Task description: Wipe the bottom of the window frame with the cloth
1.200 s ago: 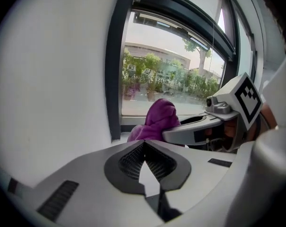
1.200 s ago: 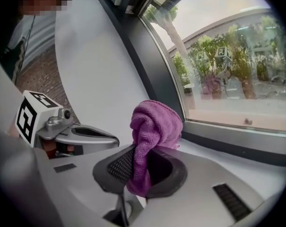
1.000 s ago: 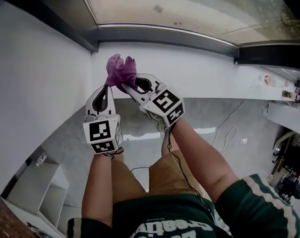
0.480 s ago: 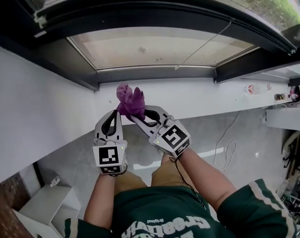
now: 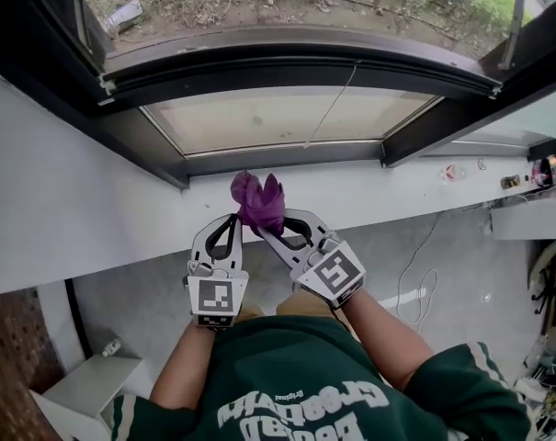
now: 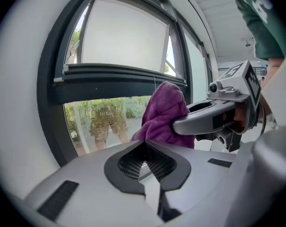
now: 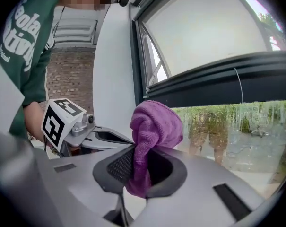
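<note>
Purple cloth, pinched in the right gripper, sits short of the window frame at 12 o'clock, its tail hidden; left gripper at its 9 o'clock seems closed, empty.

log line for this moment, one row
phase: pre-wipe | right gripper: shut on purple terry cloth | left gripper: shut, empty, beside cloth | dark window frame bottom: cloth not on it yet

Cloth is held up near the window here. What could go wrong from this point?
The cloth is pinched by a narrow tail in the right hand-held gripper, bunched above the jaws; it might slip out under wiping pressure. Bunched so, it may touch only a thin strip of the window frame.
</note>
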`<state>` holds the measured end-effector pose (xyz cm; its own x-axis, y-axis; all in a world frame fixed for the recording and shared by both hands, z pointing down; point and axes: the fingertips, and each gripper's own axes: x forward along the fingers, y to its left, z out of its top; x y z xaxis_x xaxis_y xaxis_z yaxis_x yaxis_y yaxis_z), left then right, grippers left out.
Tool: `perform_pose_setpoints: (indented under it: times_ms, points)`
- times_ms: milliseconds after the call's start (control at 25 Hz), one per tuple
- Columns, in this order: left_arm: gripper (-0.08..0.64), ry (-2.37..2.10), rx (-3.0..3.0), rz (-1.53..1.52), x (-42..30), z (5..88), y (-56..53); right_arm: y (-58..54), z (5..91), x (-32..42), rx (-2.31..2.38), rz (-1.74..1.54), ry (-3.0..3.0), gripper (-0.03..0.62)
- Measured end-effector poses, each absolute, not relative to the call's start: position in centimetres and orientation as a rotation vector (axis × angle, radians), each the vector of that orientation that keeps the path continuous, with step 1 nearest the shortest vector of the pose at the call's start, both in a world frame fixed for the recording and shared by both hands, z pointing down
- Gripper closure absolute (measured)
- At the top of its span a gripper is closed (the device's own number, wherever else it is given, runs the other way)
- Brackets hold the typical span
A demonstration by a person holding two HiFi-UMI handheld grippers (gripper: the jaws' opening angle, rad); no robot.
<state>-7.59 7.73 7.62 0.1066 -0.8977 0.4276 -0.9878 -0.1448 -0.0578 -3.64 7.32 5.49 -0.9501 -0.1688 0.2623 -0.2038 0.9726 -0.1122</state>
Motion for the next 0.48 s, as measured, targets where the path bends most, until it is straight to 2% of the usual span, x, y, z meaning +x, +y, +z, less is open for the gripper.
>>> perform_pose_setpoints:
  times_ms: [480]
  points:
    - [0.551, -1.868, 2.309, 0.484, -5.0, 2.5, 7.6, 6.5, 0.3, -0.2, 0.487, 0.112, -2.922, 0.532]
